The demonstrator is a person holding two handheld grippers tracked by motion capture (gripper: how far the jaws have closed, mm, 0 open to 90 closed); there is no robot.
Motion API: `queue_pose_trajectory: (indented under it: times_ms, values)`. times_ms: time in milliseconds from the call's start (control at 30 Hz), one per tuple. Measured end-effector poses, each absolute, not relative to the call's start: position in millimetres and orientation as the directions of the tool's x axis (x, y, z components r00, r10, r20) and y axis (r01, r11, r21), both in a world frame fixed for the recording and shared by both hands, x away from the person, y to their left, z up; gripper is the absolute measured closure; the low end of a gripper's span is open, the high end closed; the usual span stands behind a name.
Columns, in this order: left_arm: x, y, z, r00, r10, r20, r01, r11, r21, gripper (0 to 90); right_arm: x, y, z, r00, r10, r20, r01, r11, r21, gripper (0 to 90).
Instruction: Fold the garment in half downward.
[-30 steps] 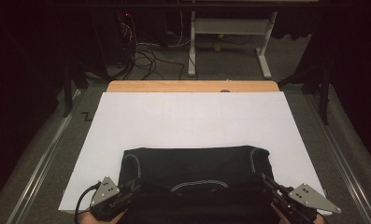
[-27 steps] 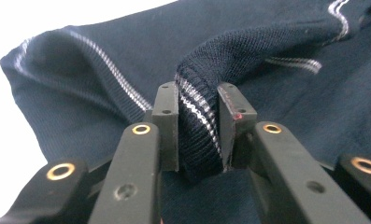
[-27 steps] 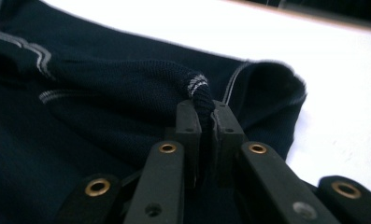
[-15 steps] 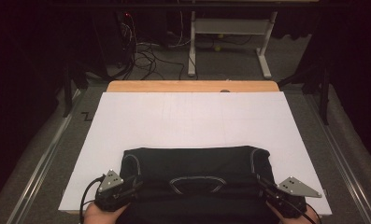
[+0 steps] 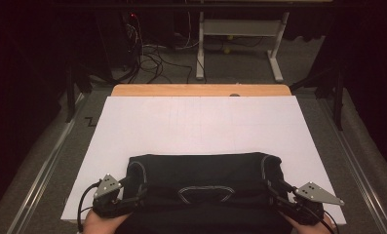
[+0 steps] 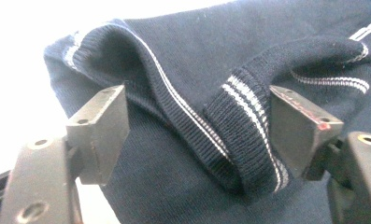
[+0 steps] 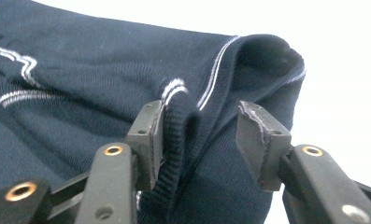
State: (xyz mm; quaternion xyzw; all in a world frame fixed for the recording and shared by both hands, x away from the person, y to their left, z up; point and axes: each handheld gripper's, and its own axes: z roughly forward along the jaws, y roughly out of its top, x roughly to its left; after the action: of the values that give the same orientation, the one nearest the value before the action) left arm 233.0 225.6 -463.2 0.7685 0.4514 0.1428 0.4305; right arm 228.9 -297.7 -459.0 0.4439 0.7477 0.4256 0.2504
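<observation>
Knitwear on a white desk (image 5: 201,126): a dark navy sweater (image 5: 203,170) with thin white stripes lay folded at the near edge, its collar (image 5: 203,193) facing the person. A strip of bare wood (image 5: 201,90) showed at the desk's far end, and beyond it a tangle of cables (image 5: 152,56) and a white metal stand (image 5: 240,34) sat on the grey floor.

The left tongs (image 5: 135,187) rested at the sweater's near left corner, the hand (image 5: 103,223) behind them at the bottom of the high view. In the left gripper view, the left tongs (image 6: 197,126) stood wide, having just been opening; a ribbed, striped cuff (image 6: 248,126) and a fold of knit lay loose between the jaws, neither pad pressing on the cloth (the right-hand pad sat just beside the cuff).

The right tongs (image 5: 276,187) sat at the sweater's near right corner, a grey three-cornered plate (image 5: 318,193) on top. In the right gripper view, the right tongs (image 7: 199,130) were partly apart and had likewise just been opening. A ribbed hem (image 7: 178,135) lay against the left-hand pad, while the other pad stood clear of the fabric, so nothing was clamped.

The sweater lay flat on the desk between both tongs, its folded far edge running straight across the white surface.
</observation>
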Motion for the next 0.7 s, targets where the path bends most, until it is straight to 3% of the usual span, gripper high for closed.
queue_pose_trajectory:
  times_ms: [433, 700]
  values:
    - [225, 245, -454, 0.519, 0.833, -0.194, 0.547, -0.149, 0.824, 19.2, 234, -311, -452, -0.422, 0.906, 0.019, 0.426, 0.180, 0.887, 46.8]
    - [260, 246, -452, 0.481, 0.852, -0.206, 0.560, -0.117, 0.820, 17.3, 253, -311, -450, -0.396, 0.918, 0.028, 0.427, 0.157, 0.891, 39.1]
